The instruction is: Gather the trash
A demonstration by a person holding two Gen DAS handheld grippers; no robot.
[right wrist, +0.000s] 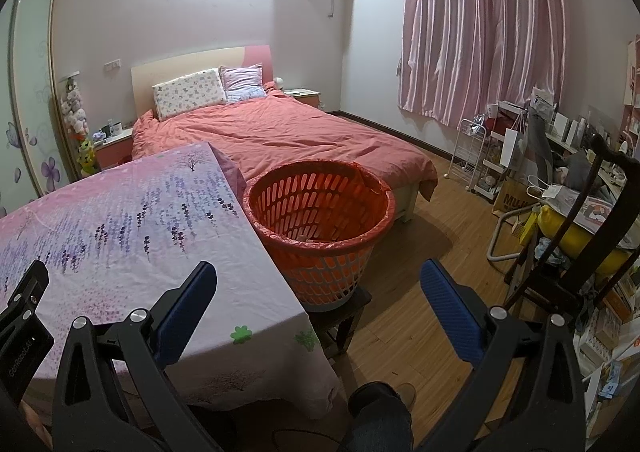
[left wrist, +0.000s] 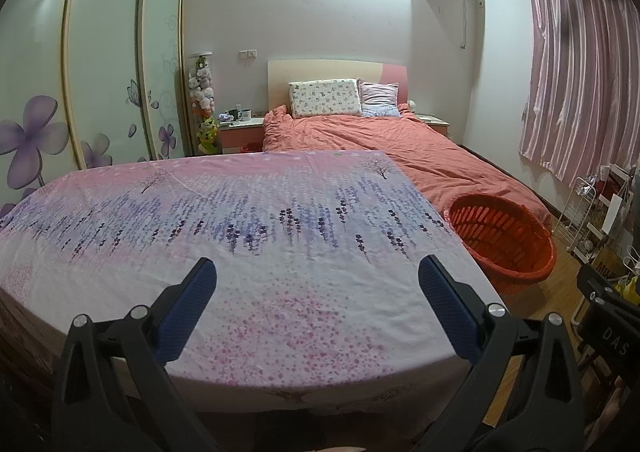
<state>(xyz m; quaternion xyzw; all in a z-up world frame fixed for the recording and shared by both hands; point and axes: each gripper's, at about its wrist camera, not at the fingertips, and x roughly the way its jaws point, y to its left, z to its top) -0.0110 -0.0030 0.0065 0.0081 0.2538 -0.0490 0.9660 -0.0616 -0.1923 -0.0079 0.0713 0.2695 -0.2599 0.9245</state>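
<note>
An orange slotted basket [right wrist: 320, 220] lined with a thin red bag stands on a dark stool [right wrist: 344, 312] at the table's right edge; something pale lies at its bottom. It also shows at the right in the left wrist view, basket [left wrist: 500, 240]. My left gripper [left wrist: 318, 263] hangs open over the flowered pink and purple tablecloth [left wrist: 240, 236] with nothing between its blue pads. My right gripper [right wrist: 318, 267] is open too, straddling the table's right corner and the basket, holding nothing. I see no loose trash on the cloth.
A bed with a salmon cover [right wrist: 280, 132] lies beyond the table. A wardrobe with sliding doors [left wrist: 104, 72] fills the left wall. Cluttered racks, bags and a dark chair [right wrist: 560, 212] crowd the right side. Wooden floor [right wrist: 432, 236] lies between them. A person's knee [right wrist: 380, 412] shows below.
</note>
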